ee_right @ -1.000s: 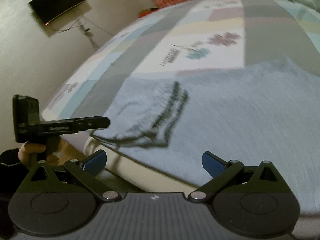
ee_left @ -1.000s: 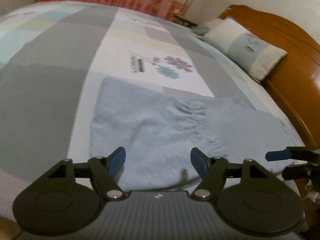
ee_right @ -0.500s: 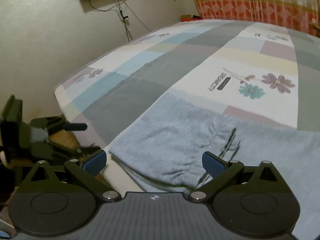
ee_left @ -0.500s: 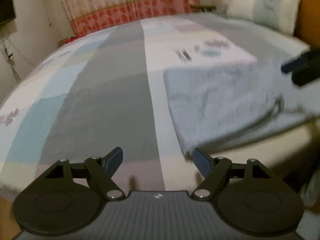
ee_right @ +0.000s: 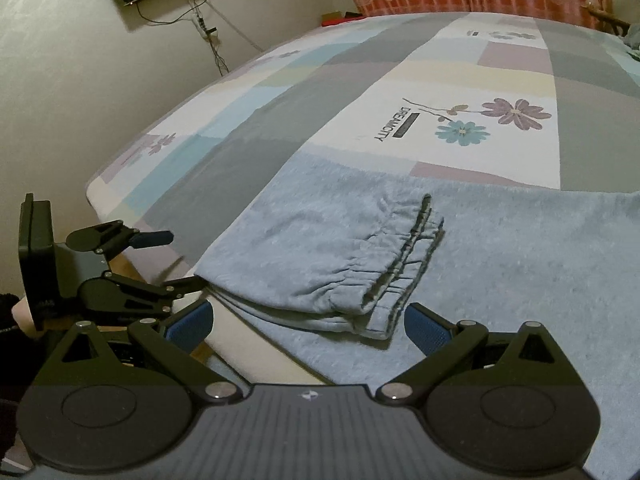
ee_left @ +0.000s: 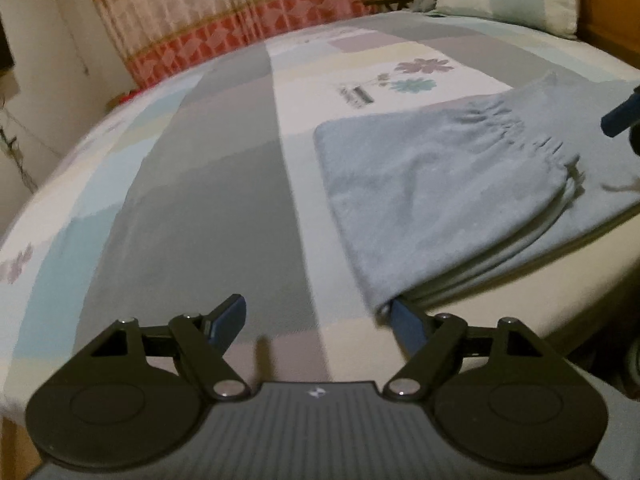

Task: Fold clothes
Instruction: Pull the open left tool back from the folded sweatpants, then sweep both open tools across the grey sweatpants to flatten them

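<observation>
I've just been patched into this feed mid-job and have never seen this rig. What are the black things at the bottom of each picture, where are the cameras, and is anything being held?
There is no robot arm: a person carries a handheld gripper in each hand, with a wide-angle camera on each looking forward along its two blue-padded fingers. One picture is from the left gripper, the other from the right gripper. Both look down on a bed with a patchwork cover. On it lie light blue trousers, folded over, elastic waistband on top. Neither gripper holds anything. The left one's fingers are opening, one at the fold's near corner. The right one's are spread at the trousers' near edge.
</observation>
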A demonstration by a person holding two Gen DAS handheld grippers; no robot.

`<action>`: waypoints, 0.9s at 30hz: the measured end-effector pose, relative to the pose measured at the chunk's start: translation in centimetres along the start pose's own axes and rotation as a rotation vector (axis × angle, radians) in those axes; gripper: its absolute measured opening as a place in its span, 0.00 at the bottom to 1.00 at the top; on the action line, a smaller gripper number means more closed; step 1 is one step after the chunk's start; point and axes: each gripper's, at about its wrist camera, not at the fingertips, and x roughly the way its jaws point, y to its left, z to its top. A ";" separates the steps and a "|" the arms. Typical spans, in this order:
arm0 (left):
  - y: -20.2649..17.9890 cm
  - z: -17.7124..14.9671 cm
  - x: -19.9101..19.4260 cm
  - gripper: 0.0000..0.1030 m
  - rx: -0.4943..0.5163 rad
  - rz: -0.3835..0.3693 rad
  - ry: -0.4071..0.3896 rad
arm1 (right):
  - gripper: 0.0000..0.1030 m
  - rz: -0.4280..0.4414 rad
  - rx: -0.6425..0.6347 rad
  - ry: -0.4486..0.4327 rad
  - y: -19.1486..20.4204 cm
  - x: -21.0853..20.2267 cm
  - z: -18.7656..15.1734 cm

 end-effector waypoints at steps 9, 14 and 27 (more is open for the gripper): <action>3.5 2.4 -2.3 0.77 -0.134 -0.118 -0.063 | 1.00 0.078 -0.165 -0.012 1.7 3.9 2.4; 3.6 6.7 -0.7 0.77 -0.220 -0.267 -0.130 | 1.00 0.049 -0.170 0.072 1.3 7.2 1.1; -0.6 11.6 11.9 0.78 -0.262 -0.374 -0.080 | 1.00 0.076 -0.173 0.004 0.6 6.4 -0.8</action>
